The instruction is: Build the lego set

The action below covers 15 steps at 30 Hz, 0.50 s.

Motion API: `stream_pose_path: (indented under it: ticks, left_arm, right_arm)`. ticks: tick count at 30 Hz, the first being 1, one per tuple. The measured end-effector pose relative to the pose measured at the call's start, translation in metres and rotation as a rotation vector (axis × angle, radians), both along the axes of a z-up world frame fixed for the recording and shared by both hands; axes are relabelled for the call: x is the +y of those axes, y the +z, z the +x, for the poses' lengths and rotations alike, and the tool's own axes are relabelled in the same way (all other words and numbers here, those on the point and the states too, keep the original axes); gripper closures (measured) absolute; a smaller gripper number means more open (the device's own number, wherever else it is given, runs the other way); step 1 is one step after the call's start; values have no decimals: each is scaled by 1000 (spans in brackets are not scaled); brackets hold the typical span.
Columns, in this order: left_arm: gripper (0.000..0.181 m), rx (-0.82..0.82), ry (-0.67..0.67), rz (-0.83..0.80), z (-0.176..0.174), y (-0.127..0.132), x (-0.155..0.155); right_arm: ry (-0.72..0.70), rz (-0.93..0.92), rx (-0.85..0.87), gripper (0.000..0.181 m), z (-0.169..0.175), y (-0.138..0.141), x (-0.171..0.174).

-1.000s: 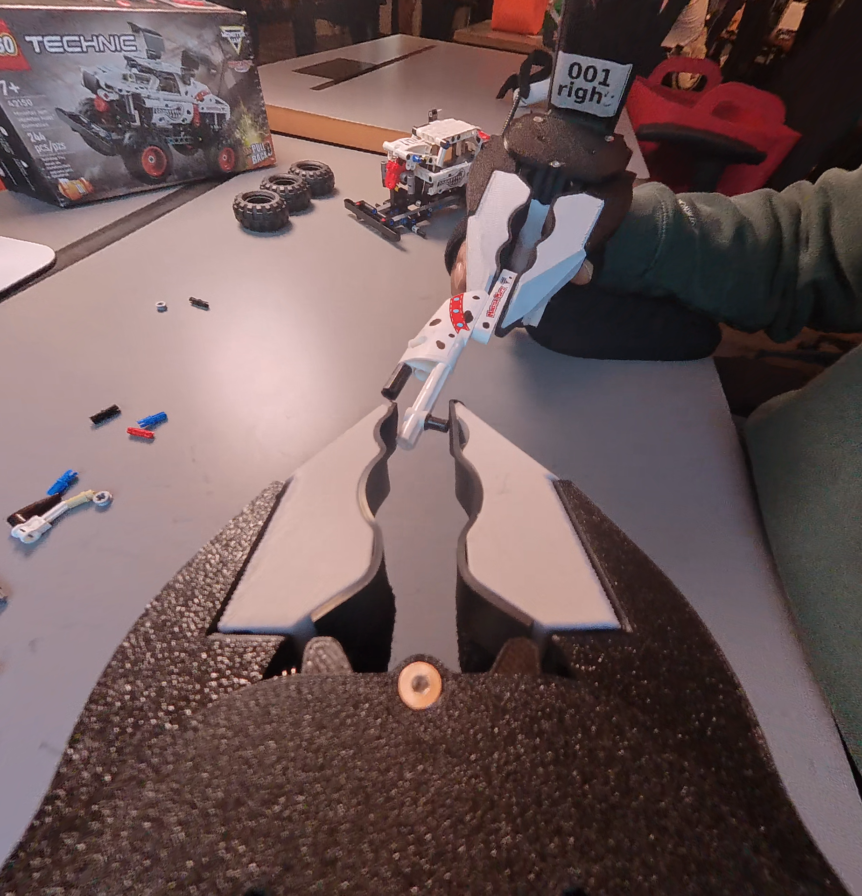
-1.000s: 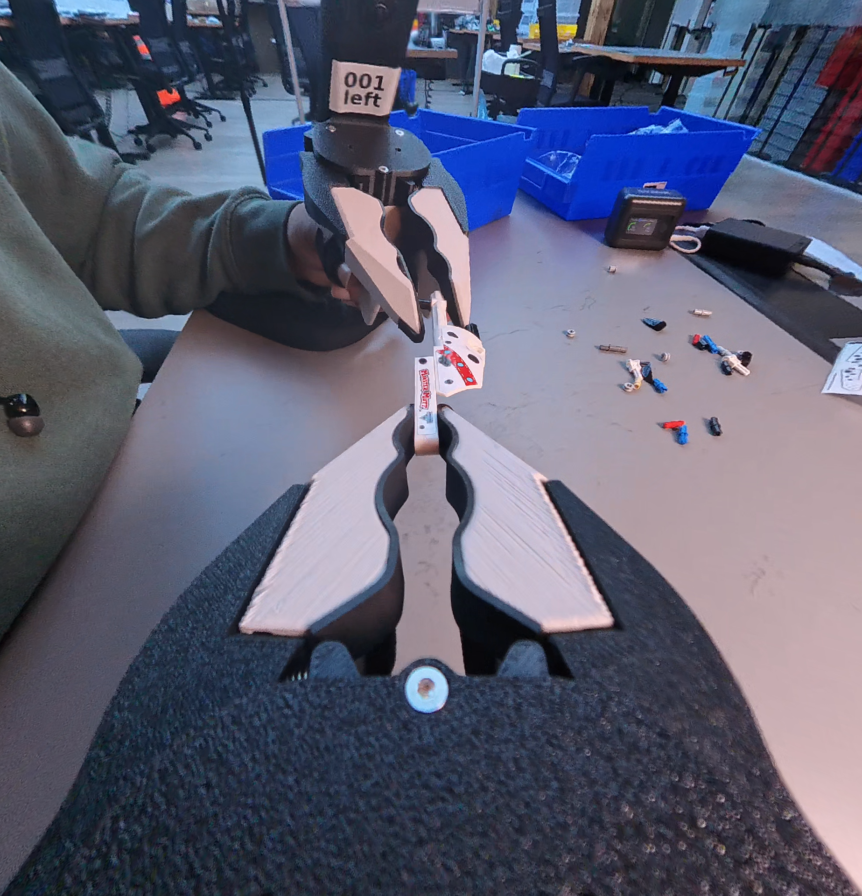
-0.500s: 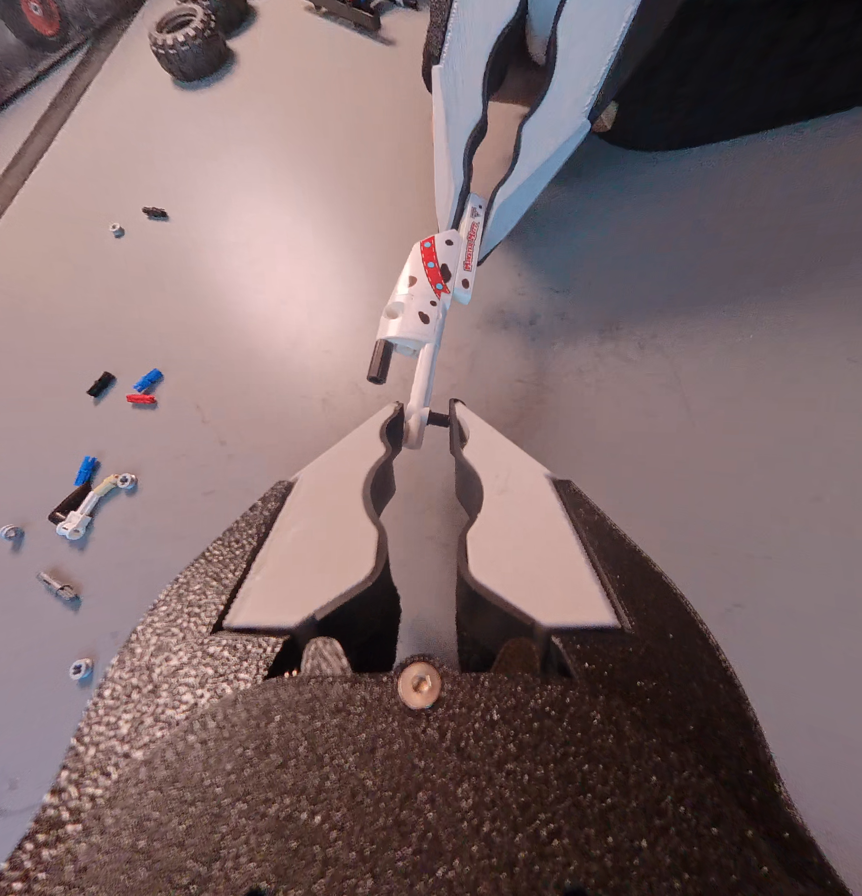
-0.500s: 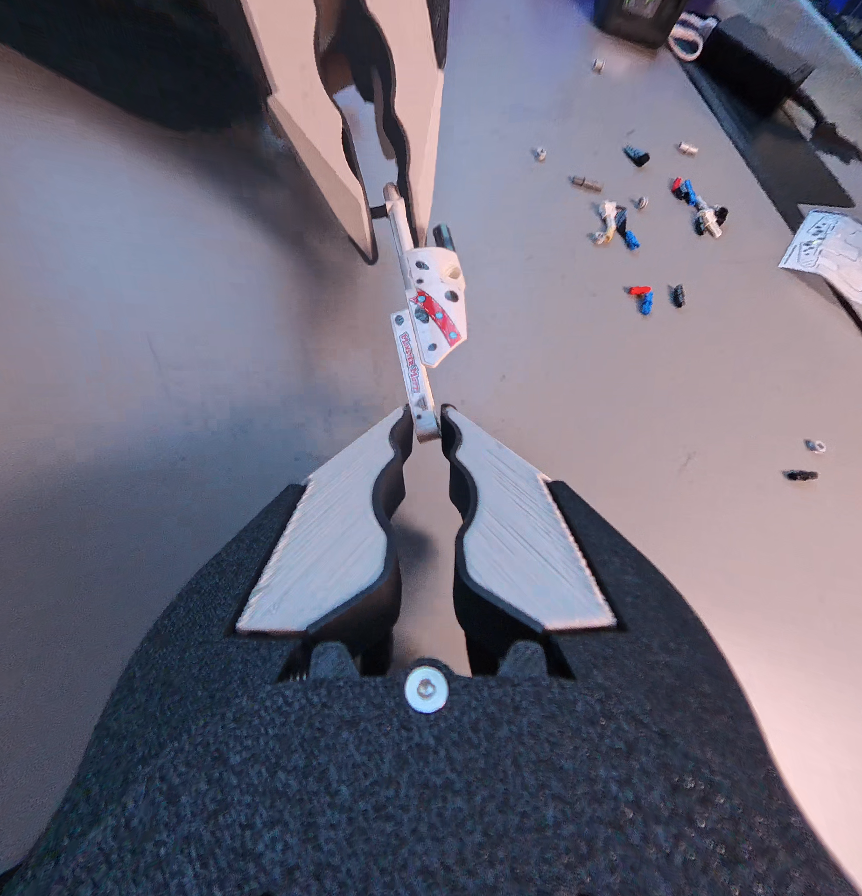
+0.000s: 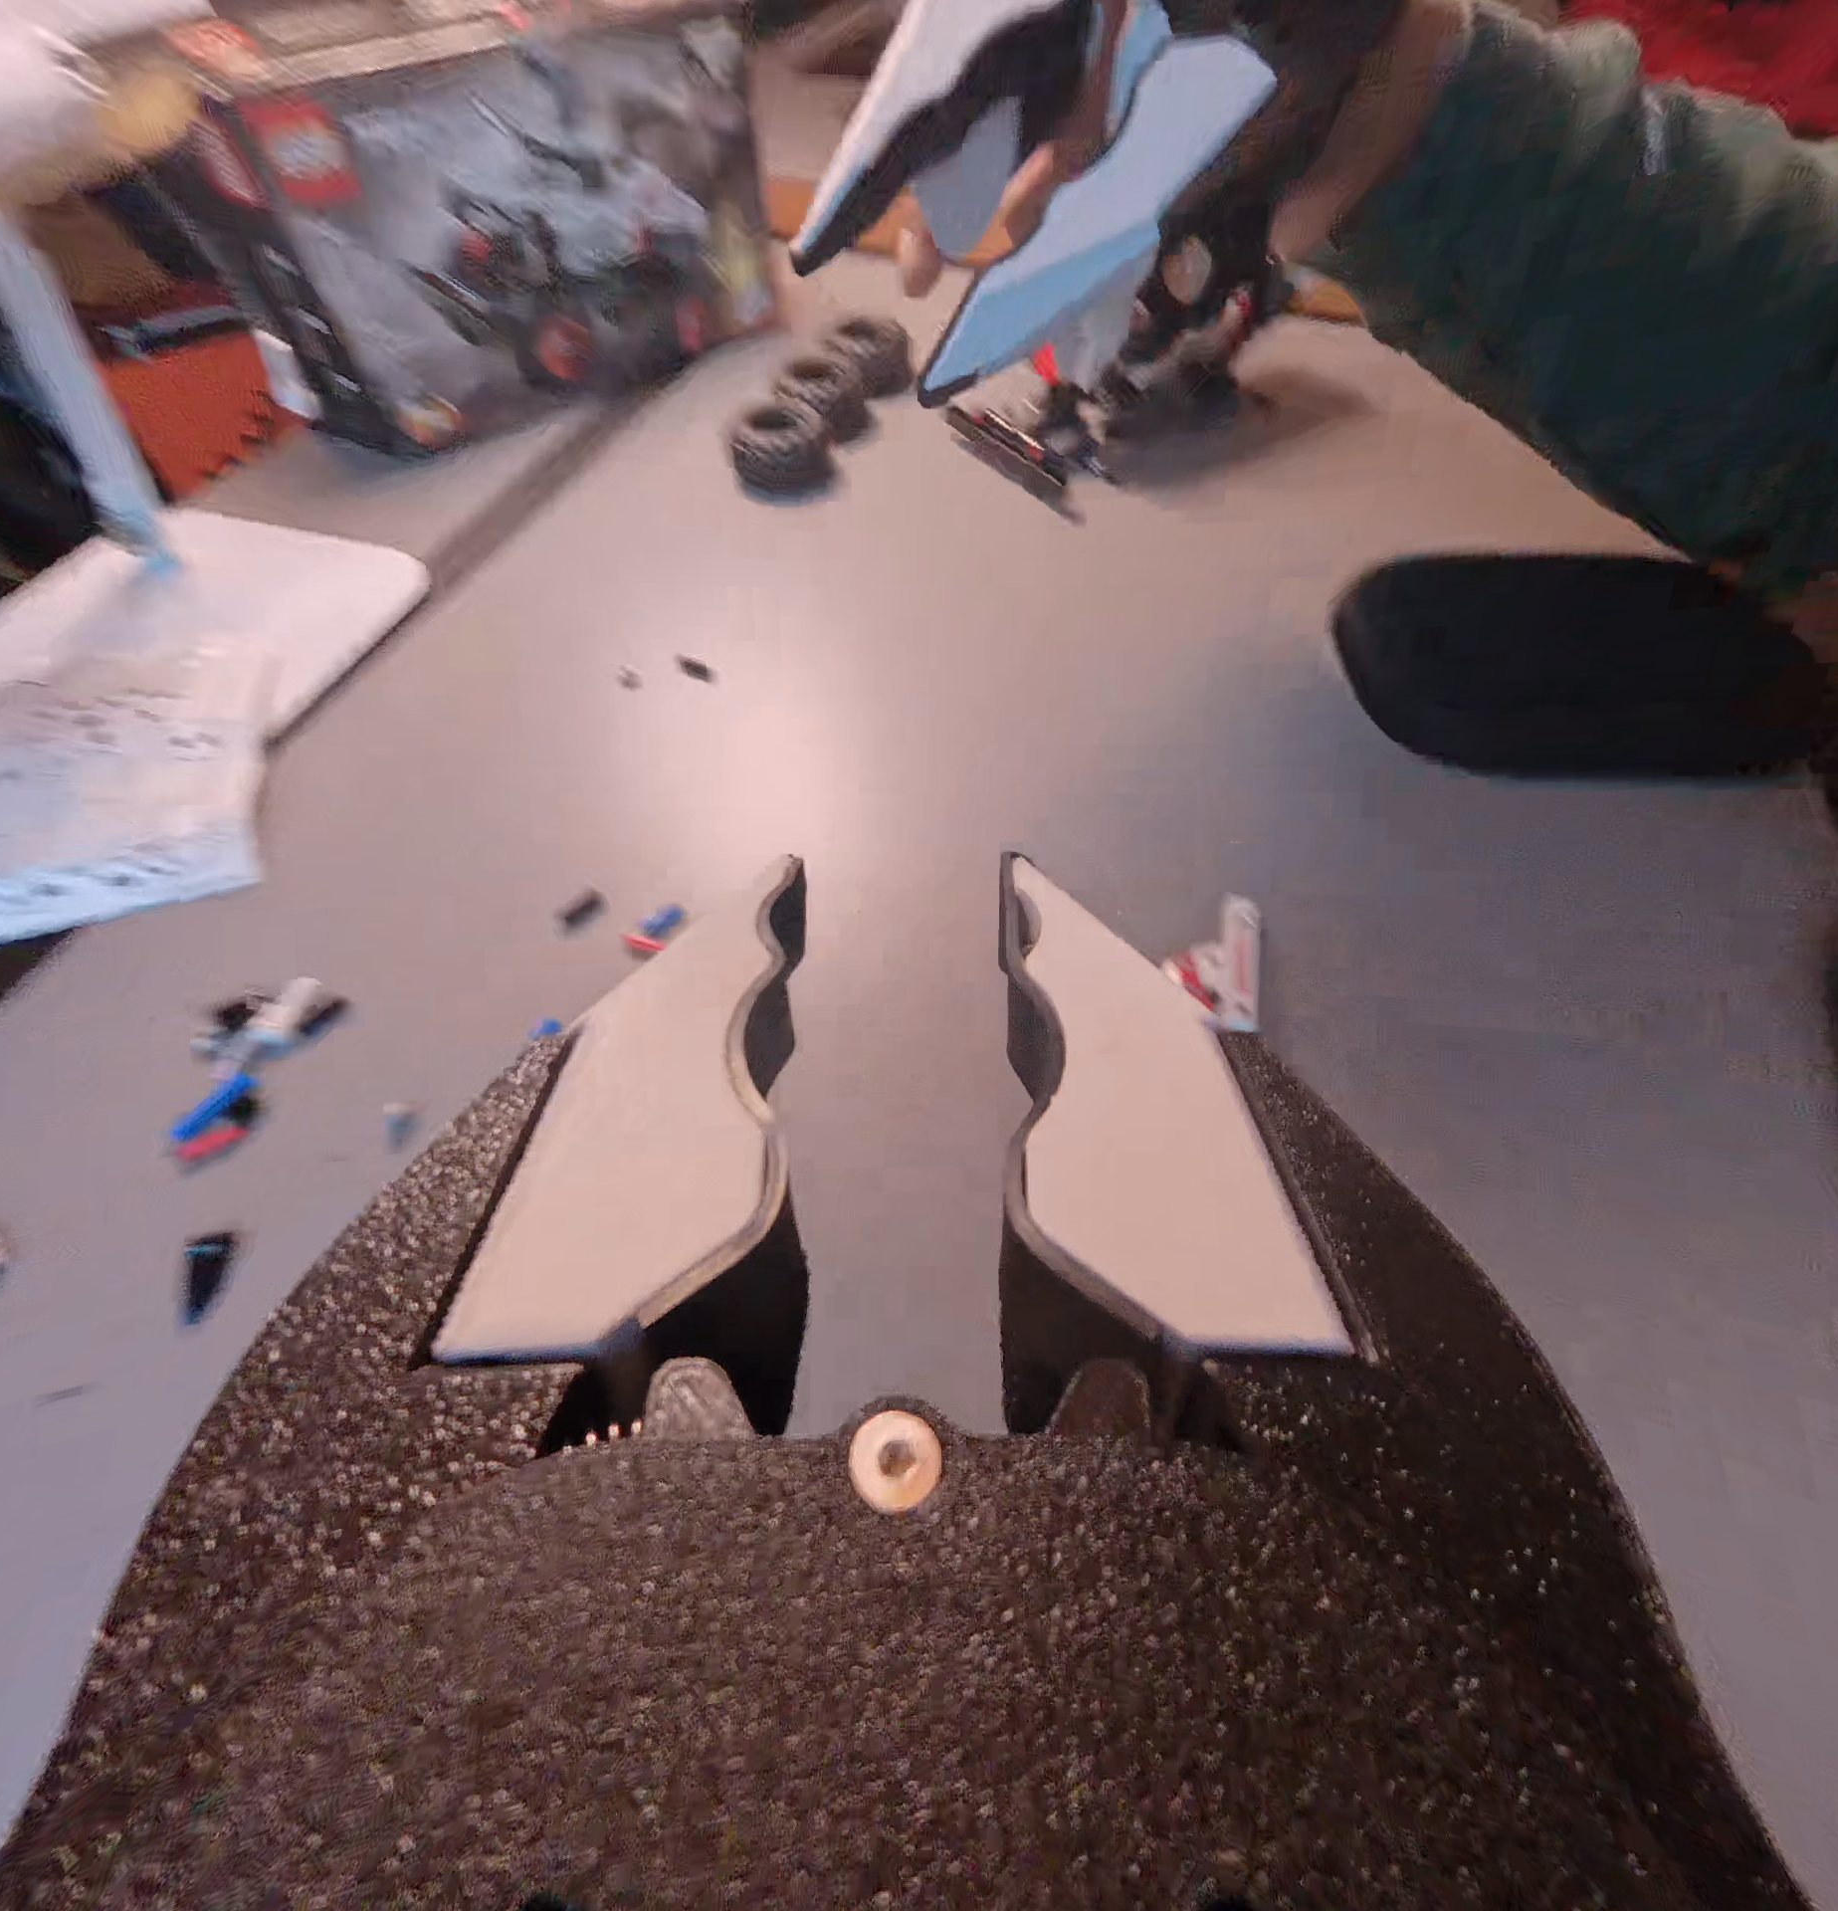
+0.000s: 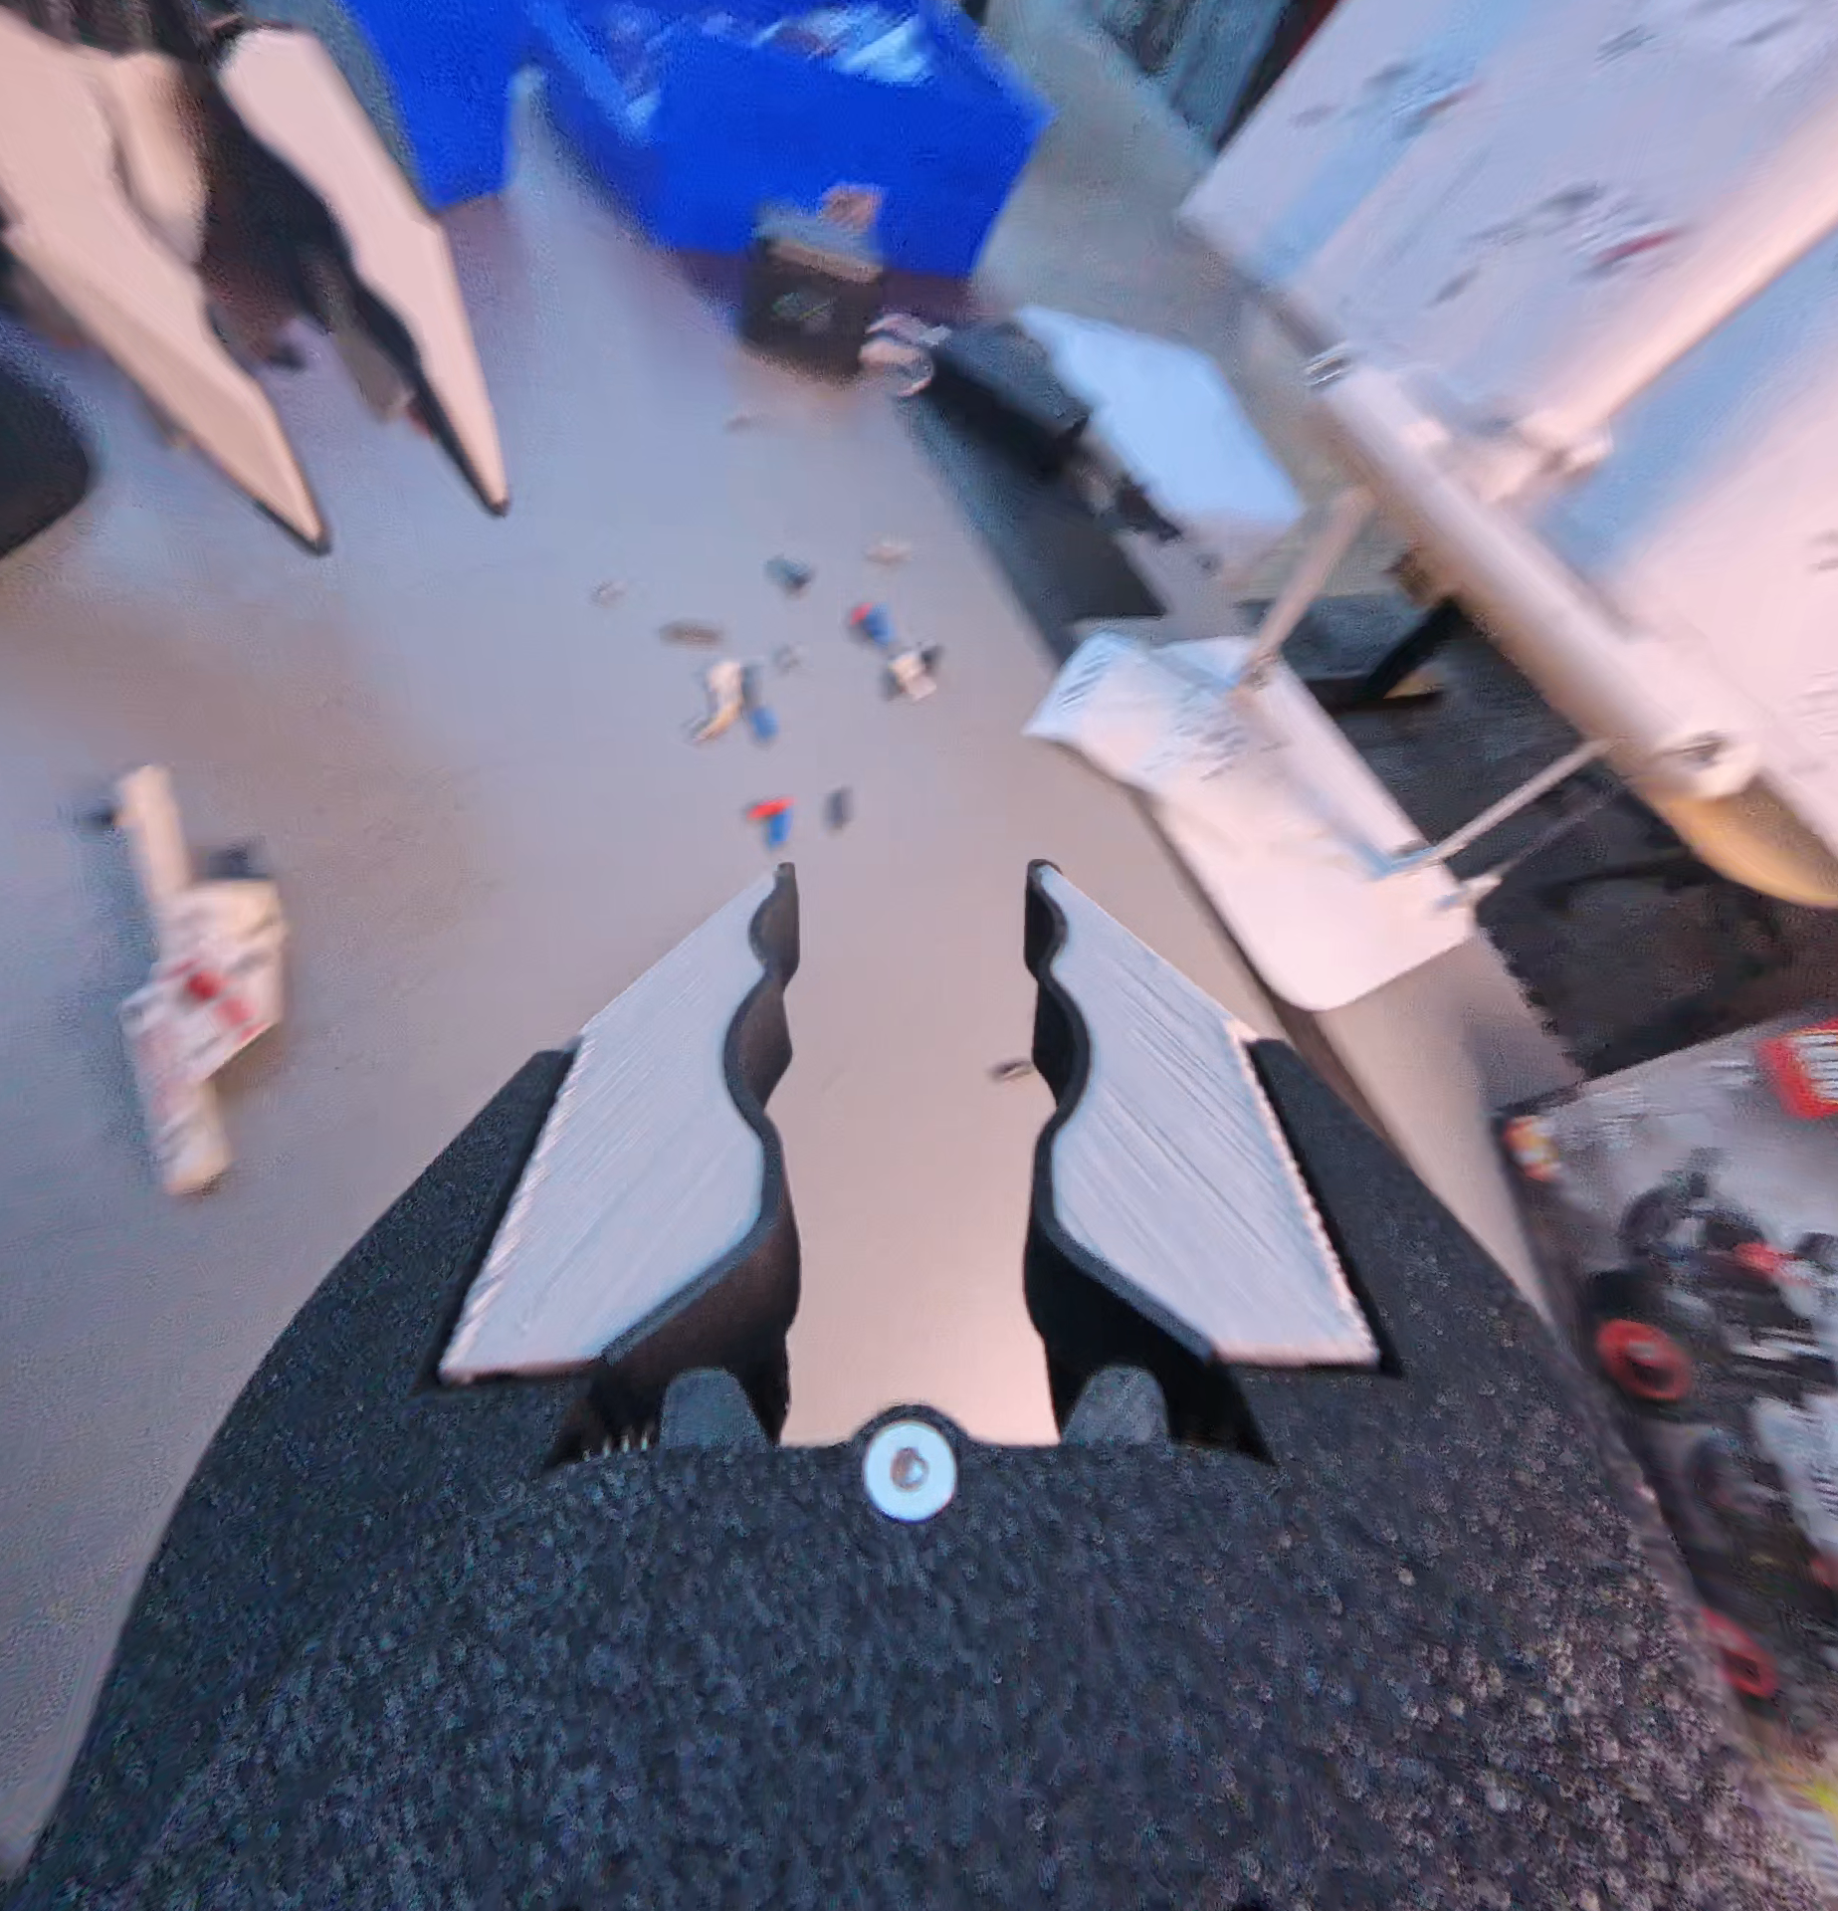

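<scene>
Jaws on both tools stand wide apart with nothing between them: the left gripper point(image 5: 899, 863) and the right gripper point(image 6: 906, 874) each hover empty above the grey table point(image 5: 997, 672). The white spotted sub-assembly point(image 6: 185, 972) lies flat on that table. In the right wrist view it sits at the middle left of the frame, long axis running roughly up and down the picture, well to the left of the right tool's open fingers. In the left wrist view only its end point(image 5: 1230, 962) shows, just beside the outer edge of the right-hand finger, so the left tool looks the nearer one; this is a judgement, since both views are blurred.

Bare table surrounds the piece on all visible sides, giving room to approach. Loose pins point(image 6: 770, 817) lie ahead of the right tool, toward frame centre. Tyres point(image 5: 816, 403) and the part-built truck point(image 5: 1080, 414) stand far up the left wrist view, apart from everything, with the set's box point(image 5: 501, 259) at upper left.
</scene>
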<state>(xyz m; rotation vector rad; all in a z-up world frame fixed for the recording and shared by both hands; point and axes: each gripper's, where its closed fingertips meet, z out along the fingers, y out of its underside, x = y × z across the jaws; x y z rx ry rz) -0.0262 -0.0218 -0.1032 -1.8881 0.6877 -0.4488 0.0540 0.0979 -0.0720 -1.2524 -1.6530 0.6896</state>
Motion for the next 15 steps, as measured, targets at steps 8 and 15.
stream_pose_path:
  ticks: [8, 15]
  left_arm:
    - [156, 161, 421, 191, -110, 93, 217]
    - [159, 520, 434, 220, -134, 70, 308]
  right_arm:
    - [-481, 15, 326, 127, -99, 89, 205]
    - [-678, 5, 356, 89, -134, 70, 277]
